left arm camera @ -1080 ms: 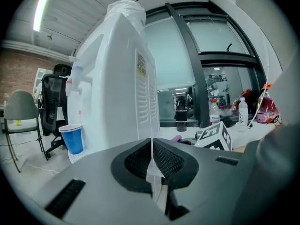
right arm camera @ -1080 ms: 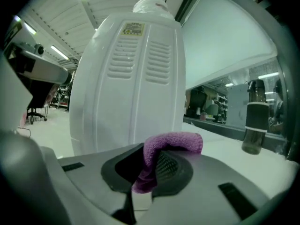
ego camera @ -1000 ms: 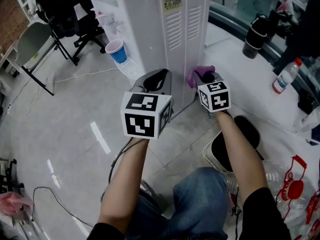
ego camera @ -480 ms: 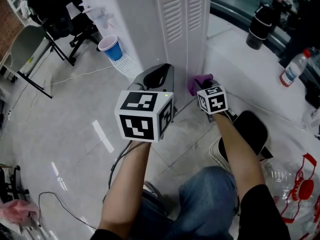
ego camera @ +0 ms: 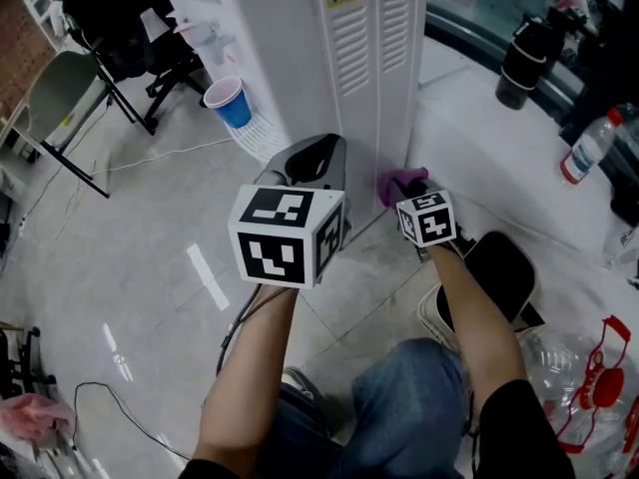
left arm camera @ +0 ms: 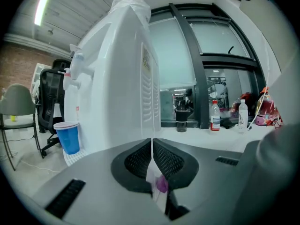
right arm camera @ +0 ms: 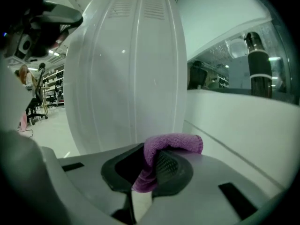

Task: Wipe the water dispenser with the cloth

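The white water dispenser (ego camera: pixel 339 58) stands tall ahead, its vented side panel facing me. A purple cloth (ego camera: pixel 398 181) is pinched in my right gripper (ego camera: pixel 410 185), low down by the dispenser's right corner near the floor. In the right gripper view the cloth (right arm camera: pixel 172 144) drapes over the jaws of the right gripper (right arm camera: pixel 149 159), with the dispenser's curved white wall (right arm camera: pixel 125 74) just beyond. My left gripper (ego camera: pixel 315 158) hovers in front of the side panel, shut and holding nothing. In the left gripper view this gripper (left arm camera: pixel 152 140) has its jaws pressed together before the dispenser (left arm camera: pixel 119 83).
A blue cup (ego camera: pixel 231 102) sits on the dispenser's drip tray. Black office chairs (ego camera: pixel 120 18) and a folding chair (ego camera: pixel 45 93) stand at the left. A white ledge (ego camera: pixel 519 158) at the right carries a water bottle (ego camera: pixel 586 151) and a black flask (ego camera: pixel 526 60). Cables (ego camera: pixel 110 392) lie on the floor.
My right gripper has slid the purple cloth down along the dispenser's corner toward the floor. The left gripper has hardly moved.
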{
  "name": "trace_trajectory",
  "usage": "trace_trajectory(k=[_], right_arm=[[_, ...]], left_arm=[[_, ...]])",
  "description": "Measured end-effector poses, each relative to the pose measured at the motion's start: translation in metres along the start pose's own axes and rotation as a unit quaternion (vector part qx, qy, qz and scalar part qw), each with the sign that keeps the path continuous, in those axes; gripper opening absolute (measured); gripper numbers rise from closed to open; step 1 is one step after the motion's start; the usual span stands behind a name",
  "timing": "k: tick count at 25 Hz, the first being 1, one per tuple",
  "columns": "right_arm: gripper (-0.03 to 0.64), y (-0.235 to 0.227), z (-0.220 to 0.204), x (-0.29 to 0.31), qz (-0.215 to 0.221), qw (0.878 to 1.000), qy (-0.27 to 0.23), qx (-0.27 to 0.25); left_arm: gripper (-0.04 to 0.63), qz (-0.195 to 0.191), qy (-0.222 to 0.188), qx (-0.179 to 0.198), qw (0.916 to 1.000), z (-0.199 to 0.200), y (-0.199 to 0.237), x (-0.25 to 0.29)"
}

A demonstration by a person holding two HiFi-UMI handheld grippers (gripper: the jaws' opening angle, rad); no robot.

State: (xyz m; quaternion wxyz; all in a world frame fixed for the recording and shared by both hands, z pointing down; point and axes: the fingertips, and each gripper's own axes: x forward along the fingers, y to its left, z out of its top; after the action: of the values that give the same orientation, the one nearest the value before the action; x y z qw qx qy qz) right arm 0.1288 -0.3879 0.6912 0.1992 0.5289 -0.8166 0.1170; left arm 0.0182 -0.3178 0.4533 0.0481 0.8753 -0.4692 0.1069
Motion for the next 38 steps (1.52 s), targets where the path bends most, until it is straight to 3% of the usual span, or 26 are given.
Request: trace_trajectory(k=[6,15,29,38], right_arm=[[0.046,-0.003,0.091,-0.065,0.005,0.996,-0.085,-0.026],[0.046,0.0,0.235,-0.151,0.014,0.978,-0.191,-0.078],[0.046,0.042,0.42,-0.256,0.038,0.937,-0.317,-0.143],[0.046,0.077,0.494,-0.286,0.046,0.91,-0.372,-0.175]], left_arm=[[0.032,0.0,-0.001,0.016,0.9999,0.007,-0.006,0.001],[0.032,0.012,-0.02,0.029,0.9993,0.041,-0.015,-0.006],[0.032,0.043,-0.026,0.045,0.9977,0.093,0.004,-0.032],[0.032,0.062,-0.043,0.044,0.9962,0.114,0.017,-0.056]])
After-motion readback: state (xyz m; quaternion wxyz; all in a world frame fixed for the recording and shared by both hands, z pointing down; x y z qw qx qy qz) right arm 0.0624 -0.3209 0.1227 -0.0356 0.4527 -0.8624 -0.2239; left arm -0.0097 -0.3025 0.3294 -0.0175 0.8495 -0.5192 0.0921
